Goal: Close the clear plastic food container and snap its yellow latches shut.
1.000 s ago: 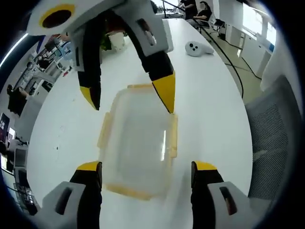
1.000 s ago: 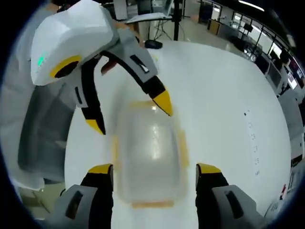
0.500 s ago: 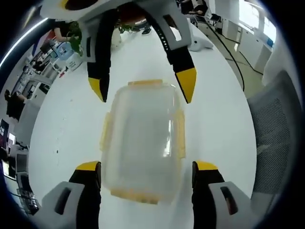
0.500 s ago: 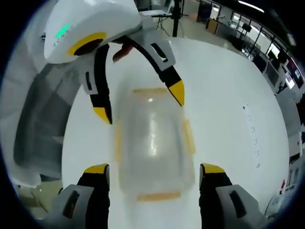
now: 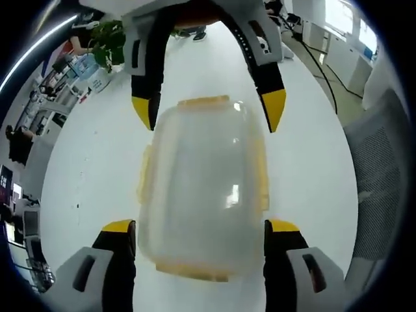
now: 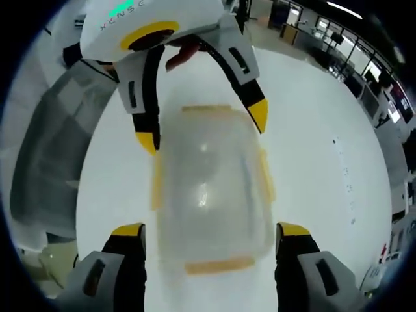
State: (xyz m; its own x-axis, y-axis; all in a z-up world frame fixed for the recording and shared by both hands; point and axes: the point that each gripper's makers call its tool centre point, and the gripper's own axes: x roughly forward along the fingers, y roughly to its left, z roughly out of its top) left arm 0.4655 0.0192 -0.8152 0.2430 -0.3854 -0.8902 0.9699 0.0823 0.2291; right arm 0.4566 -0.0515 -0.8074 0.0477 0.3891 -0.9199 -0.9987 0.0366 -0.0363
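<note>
Both grippers now closer over container vs 1 s ago, facing each other across it. Clear plastic container [image 5: 200, 188] w/ lid on sits on white table [image 5: 84, 162], centred betw. the 2 claws. Left gripper [image 5: 199, 229] jaws spread wide, straddling near end. Right gripper [image 6: 212, 233] likewise spread, nothing grasped. 4 yellow latches [image 5: 203, 101] at edges; latched or not, can't tell.

The left gripper [image 5: 198, 229] holds its yellow-tipped jaws spread wide apart, closed on nothing. The right gripper [image 6: 211, 233] faces it from the opposite side, jaws equally wide, also gripping nothing. A fingertip [image 6: 181, 57] shows behind the left gripper's jaws.
</note>
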